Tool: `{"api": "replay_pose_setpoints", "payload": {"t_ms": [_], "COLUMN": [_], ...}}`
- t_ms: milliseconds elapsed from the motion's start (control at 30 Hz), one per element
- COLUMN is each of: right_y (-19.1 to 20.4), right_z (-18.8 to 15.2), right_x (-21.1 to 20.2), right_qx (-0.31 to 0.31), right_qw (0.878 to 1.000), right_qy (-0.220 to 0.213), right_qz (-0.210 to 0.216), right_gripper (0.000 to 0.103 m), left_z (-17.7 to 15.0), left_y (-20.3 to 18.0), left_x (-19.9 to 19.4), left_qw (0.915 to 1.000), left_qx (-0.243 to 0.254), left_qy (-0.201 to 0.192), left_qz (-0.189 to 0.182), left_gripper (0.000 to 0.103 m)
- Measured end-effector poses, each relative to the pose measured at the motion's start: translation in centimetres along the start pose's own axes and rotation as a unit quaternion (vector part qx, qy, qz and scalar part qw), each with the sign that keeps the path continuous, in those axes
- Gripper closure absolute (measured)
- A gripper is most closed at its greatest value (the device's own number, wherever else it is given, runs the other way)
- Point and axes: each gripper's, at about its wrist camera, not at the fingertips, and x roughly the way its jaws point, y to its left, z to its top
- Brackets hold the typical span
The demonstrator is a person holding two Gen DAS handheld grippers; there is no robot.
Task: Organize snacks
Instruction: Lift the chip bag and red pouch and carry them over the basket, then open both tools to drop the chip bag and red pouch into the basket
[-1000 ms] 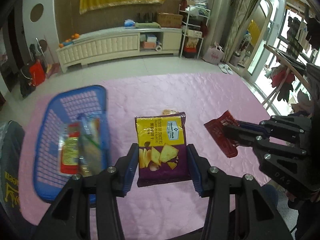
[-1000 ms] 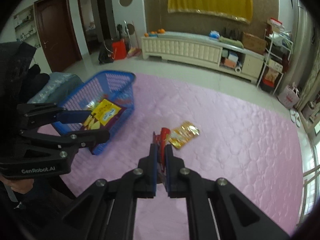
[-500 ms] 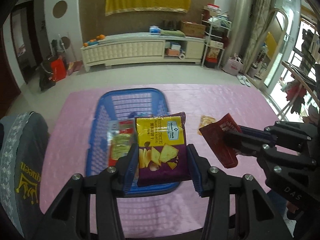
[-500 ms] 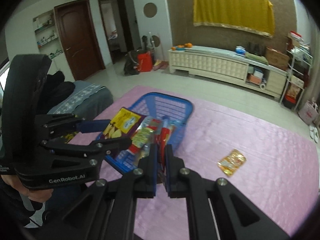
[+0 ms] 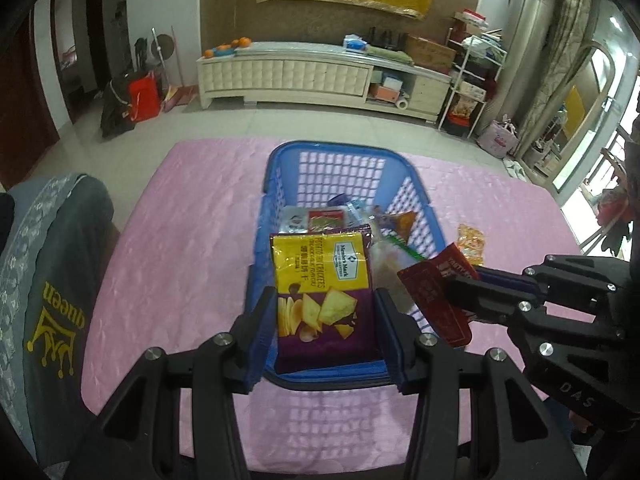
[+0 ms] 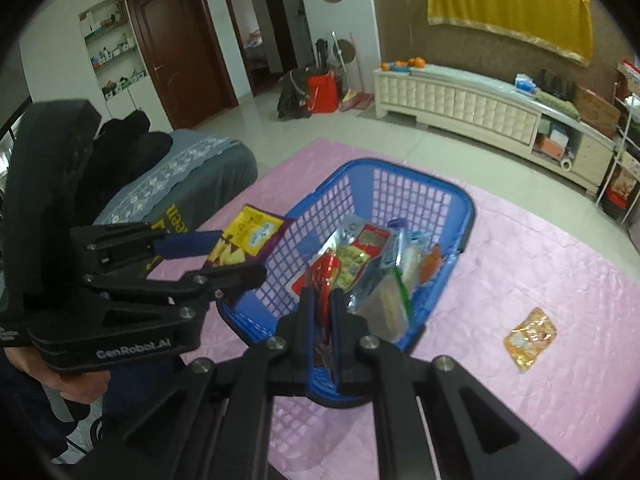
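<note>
Two packets are carried at once, so both releases carry risk.

Left wrist view: the left tongs (image 5: 326, 332) are clamped on the yellow-and-purple cracker bag (image 5: 322, 300), which hangs over the near end of the blue basket (image 5: 344, 168). At 3 o'clock the right tongs (image 5: 466, 286) pinch the dark red packet (image 5: 434, 298) by one edge. Probable fault: the two packets stand just beside each other, so simultaneous release may cause a collision and tip one over the near rim onto the pink surface (image 5: 192, 240).

Right wrist view: the right tongs (image 6: 324, 316) are clenched on the red packet (image 6: 320, 280), seen edge-on. The basket (image 6: 400, 168) is already crowded; a packet dropped on the pile may slide out. Only this view shows the left tongs (image 6: 224, 254) at 9 o'clock standing at the basket's left rim, hence a possible miss. The orange packet (image 6: 530, 338) lies loose at 3 o'clock.
</note>
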Motion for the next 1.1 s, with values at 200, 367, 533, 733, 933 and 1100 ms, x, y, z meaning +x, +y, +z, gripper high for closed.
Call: {"api": "replay_pose_setpoints", "payload": {"t_ms": [200,367,533,733,933,1100], "right_y": [0.6,1.9,3.0,2.6,1.5,-0.2], "right_z": [0.2,0.4,0.2,0.0,-0.5,-0.8], "right_x": [3.0,4.9,5.8,6.1,4.2,1.9], "right_qx": [-0.022,-0.046,-0.067,-0.045,-0.019,0.017], "right_qw": [0.999,0.996,0.994,0.992,0.995,0.997], "right_qy": [0.042,0.067,0.088,0.112,0.101,0.076], "right_qz": [0.008,0.024,0.020,0.020,-0.002,-0.024], "right_gripper": [0.093,0.092,0.090,0.072,0.055,0.055], "left_z": [-0.4,-0.6,-0.7,-0.8,-0.7,-0.5], "left_y": [1.9,3.2,3.5,3.3,2.6,1.1], "left_x": [0.2,0.4,0.4,0.0,-0.7,-0.8], "left_qw": [0.9998,0.9996,0.9995,0.9996,0.9997,0.9999], "left_qx": [-0.016,-0.028,-0.029,-0.028,-0.024,-0.010], "left_qy": [0.008,0.009,0.009,0.005,0.000,0.000], "left_qz": [0.004,0.003,0.001,0.001,-0.001,-0.010], "left_gripper": [0.058,0.058,0.058,0.058,0.058,0.058]}}
